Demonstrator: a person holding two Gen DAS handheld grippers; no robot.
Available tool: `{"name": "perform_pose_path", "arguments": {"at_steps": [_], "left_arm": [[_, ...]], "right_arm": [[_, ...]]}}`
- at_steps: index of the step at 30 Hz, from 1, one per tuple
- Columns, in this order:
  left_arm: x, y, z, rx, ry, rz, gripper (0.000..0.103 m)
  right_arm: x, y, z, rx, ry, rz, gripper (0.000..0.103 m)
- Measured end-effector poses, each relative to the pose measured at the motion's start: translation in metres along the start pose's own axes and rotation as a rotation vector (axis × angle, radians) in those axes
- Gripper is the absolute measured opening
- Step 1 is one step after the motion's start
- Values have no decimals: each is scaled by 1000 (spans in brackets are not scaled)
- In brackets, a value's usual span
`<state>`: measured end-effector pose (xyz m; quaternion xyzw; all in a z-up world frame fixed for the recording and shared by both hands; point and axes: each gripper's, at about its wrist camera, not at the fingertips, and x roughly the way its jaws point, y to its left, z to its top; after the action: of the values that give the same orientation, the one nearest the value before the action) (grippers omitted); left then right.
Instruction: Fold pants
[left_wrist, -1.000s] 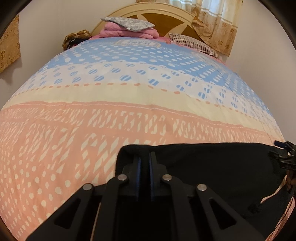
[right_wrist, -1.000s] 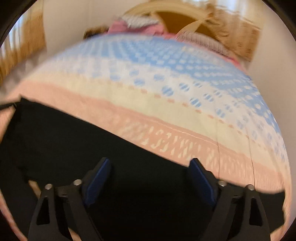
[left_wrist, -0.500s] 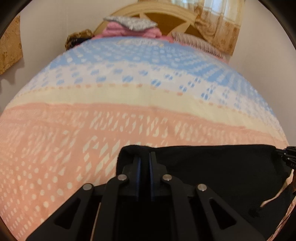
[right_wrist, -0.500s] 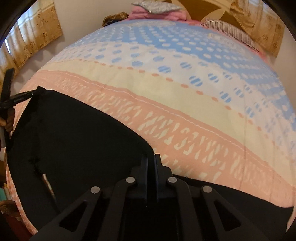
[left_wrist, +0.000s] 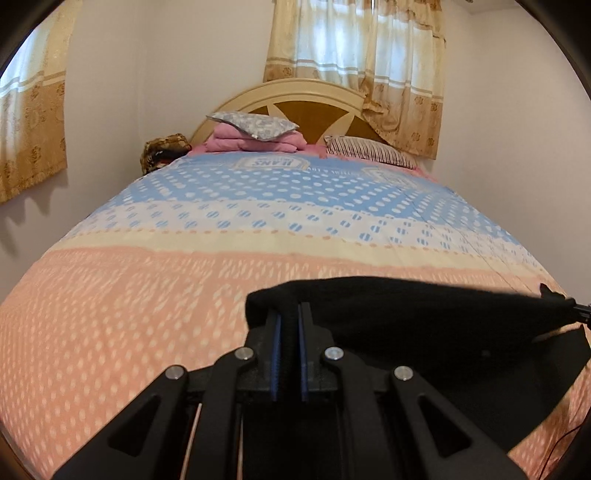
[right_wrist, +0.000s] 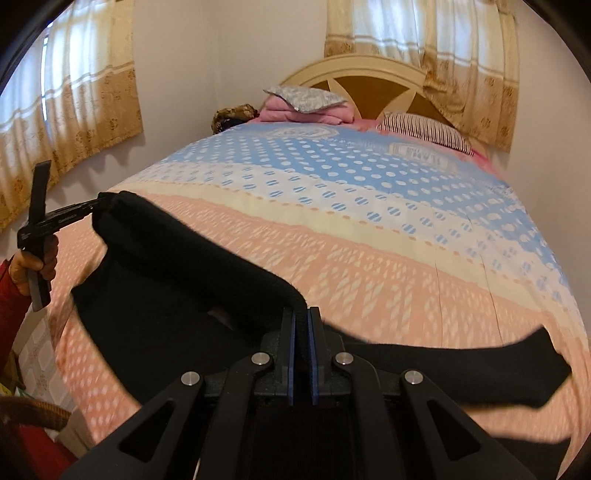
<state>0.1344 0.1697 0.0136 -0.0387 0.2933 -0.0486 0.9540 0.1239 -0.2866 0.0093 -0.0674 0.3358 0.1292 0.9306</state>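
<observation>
In the left wrist view, your left claw (left_wrist: 289, 314) is pressing its two blue-lined fingers (left_wrist: 275, 339) together on a corner of the black fabric pants (left_wrist: 424, 317). The cloth is sitting between the pads, so the claw is clamped on it. The pants are stretching from this claw to the right, lifted above the bed with the pink, cream and blue patterned bedspread (left_wrist: 184, 266). At the far right edge the tip of your right claw (left_wrist: 576, 309) is showing at the other end of the raised edge. At the head of the bed a folded pink blanket (left_wrist: 255, 142) is lying under a grey patterned pillow (left_wrist: 253, 125), beside a striped pillow (left_wrist: 369, 151).

In the right wrist view, your right claw (right_wrist: 300, 325) is also closed tight on the black cloth (right_wrist: 184, 266), with fabric between its pads. The upper edge is running up and left to your left claw (right_wrist: 92, 206), which your left hand (right_wrist: 35, 264) in a red sleeve (right_wrist: 11, 295) is holding. Another part of the pants is reaching to the right over the bedspread (right_wrist: 369, 258).
</observation>
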Motion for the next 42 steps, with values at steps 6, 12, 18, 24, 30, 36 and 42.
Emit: {"name": "perform_pose_path", "arguments": {"at_steps": [6,12,18,24,30,36,42], "left_arm": [[-20,0,-46,2,-20,15,17],[-11,12,-85,32,81,130,59],[-26,35,-95,31,112,192,68],[-50,43,-88,-13,90,165,68],[-44,32,-61,-53,21,82,74],[5,9,-74,-15,164,157,64],[-10,-1,-108,135,179,249,56]], "right_arm": [[-19,31,-61,-16,-9,-45,6],[4,42,-112,2,61,-79,6],[1,52,-126,-36,56,-111,7],[-15,52,-127,14,76,-69,11],[-34,62,-93,81,-45,11,11],[16,90,-62,115,-38,85,11],[57,109,-96,167,78,189,12]]}}
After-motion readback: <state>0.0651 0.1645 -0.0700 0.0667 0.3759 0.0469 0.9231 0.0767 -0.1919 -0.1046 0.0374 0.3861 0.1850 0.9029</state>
